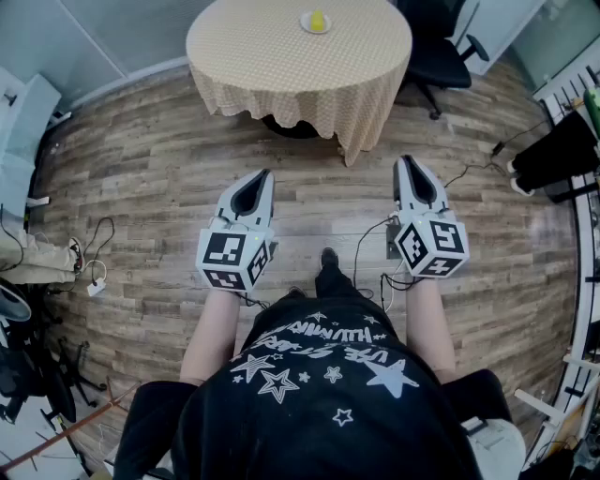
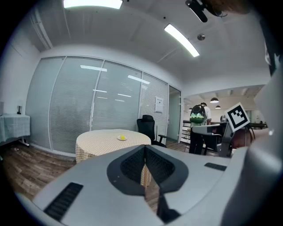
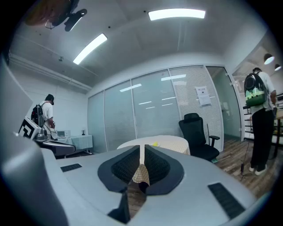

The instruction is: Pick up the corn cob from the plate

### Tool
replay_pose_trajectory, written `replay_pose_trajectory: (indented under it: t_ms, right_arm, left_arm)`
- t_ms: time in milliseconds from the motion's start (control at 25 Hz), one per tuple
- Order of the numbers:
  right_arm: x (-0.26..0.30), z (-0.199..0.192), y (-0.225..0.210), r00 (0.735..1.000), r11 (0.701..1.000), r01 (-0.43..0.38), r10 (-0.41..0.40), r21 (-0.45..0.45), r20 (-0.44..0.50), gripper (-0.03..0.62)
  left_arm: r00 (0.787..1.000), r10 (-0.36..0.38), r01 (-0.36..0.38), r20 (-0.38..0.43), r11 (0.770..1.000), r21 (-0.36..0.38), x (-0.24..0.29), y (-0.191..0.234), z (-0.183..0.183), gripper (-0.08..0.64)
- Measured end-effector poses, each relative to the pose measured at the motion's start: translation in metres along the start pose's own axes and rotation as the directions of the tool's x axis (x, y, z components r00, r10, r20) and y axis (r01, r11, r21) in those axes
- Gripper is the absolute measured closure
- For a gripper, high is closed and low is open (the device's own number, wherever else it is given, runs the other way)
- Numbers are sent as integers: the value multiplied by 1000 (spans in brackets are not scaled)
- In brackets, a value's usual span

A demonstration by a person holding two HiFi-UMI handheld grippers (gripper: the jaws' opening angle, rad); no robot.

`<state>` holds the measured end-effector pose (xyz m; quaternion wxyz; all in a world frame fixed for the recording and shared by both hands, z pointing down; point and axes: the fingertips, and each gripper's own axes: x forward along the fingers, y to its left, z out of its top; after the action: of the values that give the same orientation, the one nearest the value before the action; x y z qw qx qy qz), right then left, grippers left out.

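Observation:
A yellow corn cob (image 1: 317, 20) lies on a small white plate (image 1: 307, 25) on the far side of a round table (image 1: 281, 56) with a checked cloth. Both also show small in the left gripper view, the corn cob (image 2: 121, 137) on its plate, and the corn cob (image 3: 155, 144) shows in the right gripper view. My left gripper (image 1: 263, 174) and right gripper (image 1: 404, 160) are held side by side over the wooden floor, well short of the table. Both are shut, with nothing between the jaws.
A black office chair (image 1: 441, 52) stands behind the table at the right. Cables (image 1: 370, 246) and a power strip lie on the floor near my feet. Desks and clutter line the left and right edges. People stand in the background of both gripper views.

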<state>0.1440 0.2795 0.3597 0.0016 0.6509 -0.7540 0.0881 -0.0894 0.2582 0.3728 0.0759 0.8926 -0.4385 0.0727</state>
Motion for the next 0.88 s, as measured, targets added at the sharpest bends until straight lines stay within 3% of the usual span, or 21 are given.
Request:
replay_pose_trajectory:
  t_ms: [880]
  right_arm:
    - [-38,-33,31,999,999,26,-25,23,-40,545]
  left_arm:
    - [1000,-20,20,16,1000,-23,-51,1,-18,552]
